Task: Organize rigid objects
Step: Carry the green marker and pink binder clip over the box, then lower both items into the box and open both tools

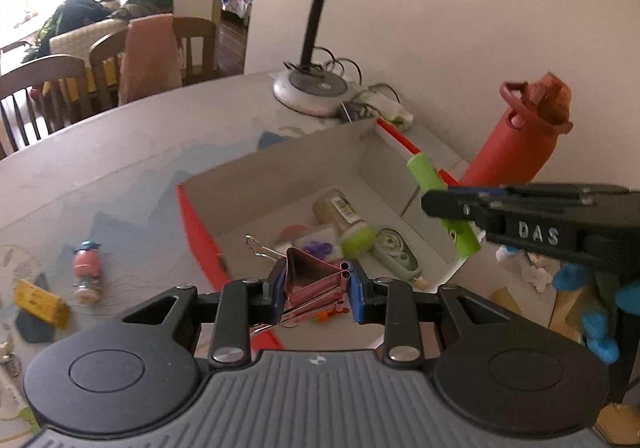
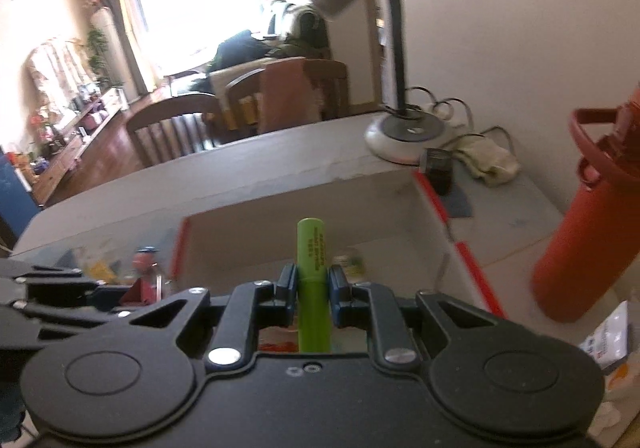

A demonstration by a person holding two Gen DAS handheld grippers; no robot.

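Observation:
My left gripper (image 1: 314, 290) is shut on a pink binder clip (image 1: 314, 280) and holds it above the near edge of an open cardboard box (image 1: 280, 168) with red trim. My right gripper (image 2: 313, 290) is shut on a green highlighter (image 2: 313, 272), upright above the same box (image 2: 300, 220). In the left wrist view the right gripper (image 1: 444, 200) comes in from the right with the highlighter (image 1: 430, 178) over the box's right wall. Inside the box lie a green-capped bottle (image 1: 344, 218), a correction tape (image 1: 398, 254) and small purple pieces (image 1: 318, 248).
On the table left of the box lie a small toy figure (image 1: 86, 268) and a yellow block (image 1: 42, 302). A red water bottle (image 1: 516, 136) stands right of the box. A desk lamp (image 1: 310, 88) with cables stands behind it by the wall. Chairs (image 1: 44, 96) are past the table's far edge.

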